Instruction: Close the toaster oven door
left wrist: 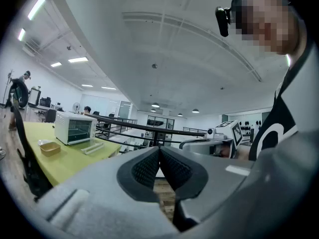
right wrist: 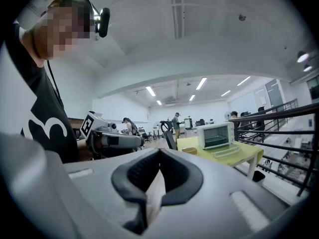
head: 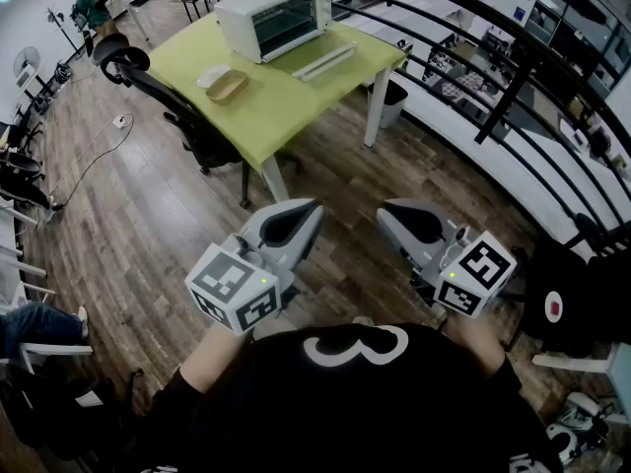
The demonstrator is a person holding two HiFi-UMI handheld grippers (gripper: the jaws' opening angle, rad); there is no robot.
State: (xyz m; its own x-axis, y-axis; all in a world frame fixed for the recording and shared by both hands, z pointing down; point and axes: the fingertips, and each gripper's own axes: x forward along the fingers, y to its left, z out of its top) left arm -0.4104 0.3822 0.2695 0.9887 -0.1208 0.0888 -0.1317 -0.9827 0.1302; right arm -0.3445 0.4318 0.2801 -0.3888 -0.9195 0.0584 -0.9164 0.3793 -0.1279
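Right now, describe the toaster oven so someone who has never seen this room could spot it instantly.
Find the yellow-green table beside the black railing; the toaster oven sits at its far end. It is the only white box there, with its door lying flat in front, unlike the two shallow dishes beside it.

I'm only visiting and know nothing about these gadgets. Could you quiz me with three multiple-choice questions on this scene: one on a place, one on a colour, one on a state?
1. Where does the toaster oven stand? A) floor B) green table C) chair
2. What colour is it? A) white B) red C) black
3. How are the left tongs and right tongs? A) shut, empty B) wide open C) each gripping a dish

Answers: B, it sits on the tabletop; A, its casing is white; A, each pair's tips meet with nothing between.
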